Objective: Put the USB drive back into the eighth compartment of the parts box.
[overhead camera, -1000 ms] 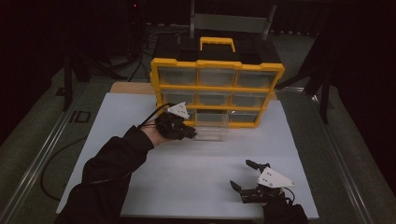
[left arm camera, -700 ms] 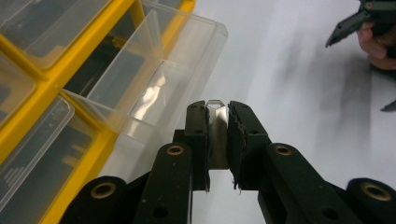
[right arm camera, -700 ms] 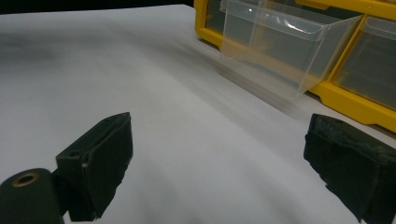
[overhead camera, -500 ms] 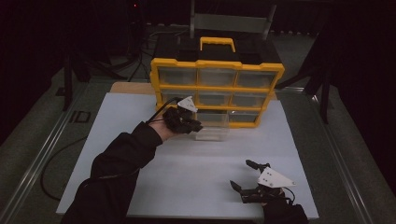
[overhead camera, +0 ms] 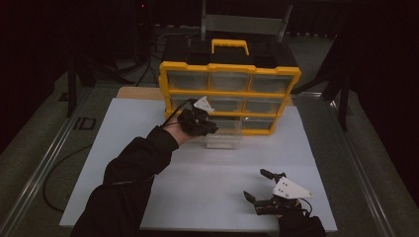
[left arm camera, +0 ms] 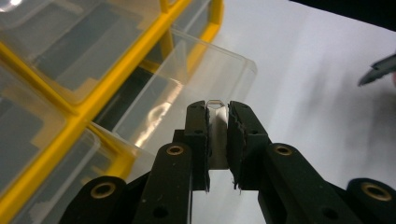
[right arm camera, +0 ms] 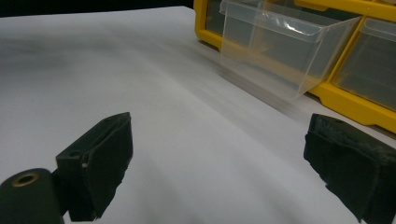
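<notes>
Here the left gripper [left arm camera: 218, 140] is clamped on the front lip of a clear plastic drawer [overhead camera: 225, 133], which sticks out of the bottom row of the yellow organiser cabinet [overhead camera: 230, 96] and sits at about 12 o'clock on the white table [overhead camera: 148, 148]. Down at 5 o'clock the right gripper [overhead camera: 264, 187] rests with its jaws spread wide, holding nothing, well apart from the drawer

Drawer [overhead camera: 225, 133]: near-left corner hidden behind left hand-held gripper [overhead camera: 210, 126]. Contents too dim to tell. Organizer [left arm camera: 70, 93]: cut off by frame's top and left edges. Right hand-held gripper [overhead camera: 264, 192]: hand cut off by bottom edge.
</notes>
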### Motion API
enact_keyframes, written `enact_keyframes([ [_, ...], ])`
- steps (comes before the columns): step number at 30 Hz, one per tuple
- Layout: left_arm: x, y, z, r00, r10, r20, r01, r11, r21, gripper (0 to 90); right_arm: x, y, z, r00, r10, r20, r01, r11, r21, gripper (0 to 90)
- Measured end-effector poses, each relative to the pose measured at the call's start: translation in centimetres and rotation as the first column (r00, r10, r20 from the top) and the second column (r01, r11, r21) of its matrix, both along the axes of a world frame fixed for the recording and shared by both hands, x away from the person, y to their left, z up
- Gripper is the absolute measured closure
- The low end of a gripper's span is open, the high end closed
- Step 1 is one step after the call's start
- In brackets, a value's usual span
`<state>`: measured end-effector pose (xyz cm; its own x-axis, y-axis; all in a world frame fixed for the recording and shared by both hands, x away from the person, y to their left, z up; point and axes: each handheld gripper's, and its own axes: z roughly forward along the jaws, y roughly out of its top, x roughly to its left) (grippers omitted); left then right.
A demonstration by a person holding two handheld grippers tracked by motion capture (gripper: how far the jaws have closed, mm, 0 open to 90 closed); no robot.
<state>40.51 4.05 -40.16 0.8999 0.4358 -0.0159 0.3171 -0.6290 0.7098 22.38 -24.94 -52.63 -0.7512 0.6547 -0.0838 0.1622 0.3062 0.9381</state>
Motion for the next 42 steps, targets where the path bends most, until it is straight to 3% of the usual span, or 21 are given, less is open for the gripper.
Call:
enact_keyframes([
  [17,1.5,-1.9,-0.2,0.9983,0.059,0.006,-0.059,0.9978,-0.033,80.0,0.1,-0.1,-0.1,1.0000,-0.006,-0.007,0.006,1.000,-0.002,8.2],
  [42,2.8,-3.8,-2.4,0.9966,0.079,-0.023,-0.078,0.9963,0.036,79.5,0.1,0.0,-0.1,1.0000,-0.002,-0.009,0.002,1.000,0.000,8.2],
])
